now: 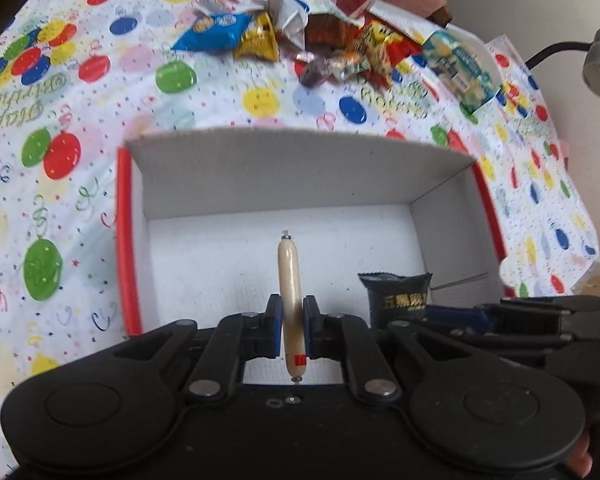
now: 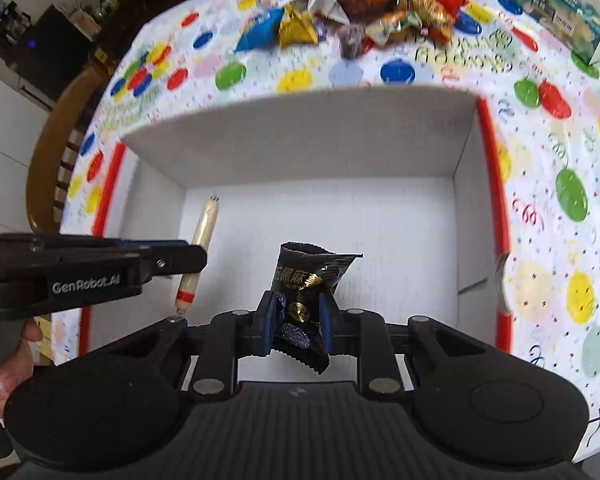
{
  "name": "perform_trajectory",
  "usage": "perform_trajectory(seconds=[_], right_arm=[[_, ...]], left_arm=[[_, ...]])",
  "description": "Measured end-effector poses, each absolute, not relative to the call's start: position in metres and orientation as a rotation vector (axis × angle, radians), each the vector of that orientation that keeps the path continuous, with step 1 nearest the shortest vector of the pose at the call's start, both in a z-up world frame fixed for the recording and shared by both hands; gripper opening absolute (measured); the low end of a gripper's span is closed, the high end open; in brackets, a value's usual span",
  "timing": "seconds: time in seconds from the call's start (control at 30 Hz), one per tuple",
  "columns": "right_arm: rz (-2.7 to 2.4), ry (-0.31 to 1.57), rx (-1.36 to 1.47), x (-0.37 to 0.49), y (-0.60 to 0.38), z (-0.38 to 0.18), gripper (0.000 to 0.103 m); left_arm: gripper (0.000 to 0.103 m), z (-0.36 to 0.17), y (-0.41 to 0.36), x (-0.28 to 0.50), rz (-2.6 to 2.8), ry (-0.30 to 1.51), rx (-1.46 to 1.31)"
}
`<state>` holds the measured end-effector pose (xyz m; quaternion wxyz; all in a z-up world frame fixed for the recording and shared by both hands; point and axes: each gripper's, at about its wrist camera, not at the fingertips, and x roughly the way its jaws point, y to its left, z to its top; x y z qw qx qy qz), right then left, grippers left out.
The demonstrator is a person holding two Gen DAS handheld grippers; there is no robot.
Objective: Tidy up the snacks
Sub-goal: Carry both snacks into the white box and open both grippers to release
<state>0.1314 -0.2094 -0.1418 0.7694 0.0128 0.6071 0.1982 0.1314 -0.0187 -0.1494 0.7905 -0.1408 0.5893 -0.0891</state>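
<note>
My left gripper (image 1: 291, 326) is shut on a pale sausage stick (image 1: 289, 276) with a red band, held lengthwise over the white box (image 1: 284, 160) with red edges. The same sausage stick (image 2: 202, 236) shows in the right wrist view, clamped by the left gripper (image 2: 176, 258) at the box's left side. My right gripper (image 2: 296, 328) is shut on a black snack packet (image 2: 314, 276) with gold lettering, above the box floor (image 2: 380, 232). That black packet (image 1: 396, 294) also appears at the right in the left wrist view.
A heap of wrapped snacks (image 1: 332, 48) lies on the balloon-print tablecloth (image 1: 60, 152) beyond the box, with a blue bag (image 1: 216, 30) and a light blue carton (image 1: 460, 68). A desk lamp (image 1: 598, 64) stands at the right. A wooden chair (image 2: 56, 132) sits beyond the table's left edge.
</note>
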Motion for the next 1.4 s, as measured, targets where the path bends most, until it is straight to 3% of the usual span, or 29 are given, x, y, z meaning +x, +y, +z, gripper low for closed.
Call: perform_trajectory(seconds=[0.53, 1.0, 1.23, 1.33, 1.4], right_arm=[[0.398, 1.376, -0.026, 0.126, -0.201, -0.186, 0.022], [0.400, 1.375, 0.007, 0.126, -0.207, -0.183, 0.024], [0.393, 1.357, -0.024, 0.122, -0.211, -0.171, 0.025], [0.402, 1.317, -0.025, 0.118, -0.212, -0.157, 0.031], [0.409, 1.290, -0.022, 0.115, -0.212, -0.148, 0.046]], left_arm=[[0.008, -0.195, -0.045, 0.132, -0.196, 1.357, -0.246], [0.009, -0.200, -0.037, 0.127, -0.195, 1.384, -0.263], [0.016, -0.190, -0.034, 0.124, -0.207, 1.360, -0.285], [0.021, -0.181, -0.029, 0.120, -0.216, 1.333, -0.288], [0.024, -0.174, -0.028, 0.118, -0.222, 1.315, -0.288]])
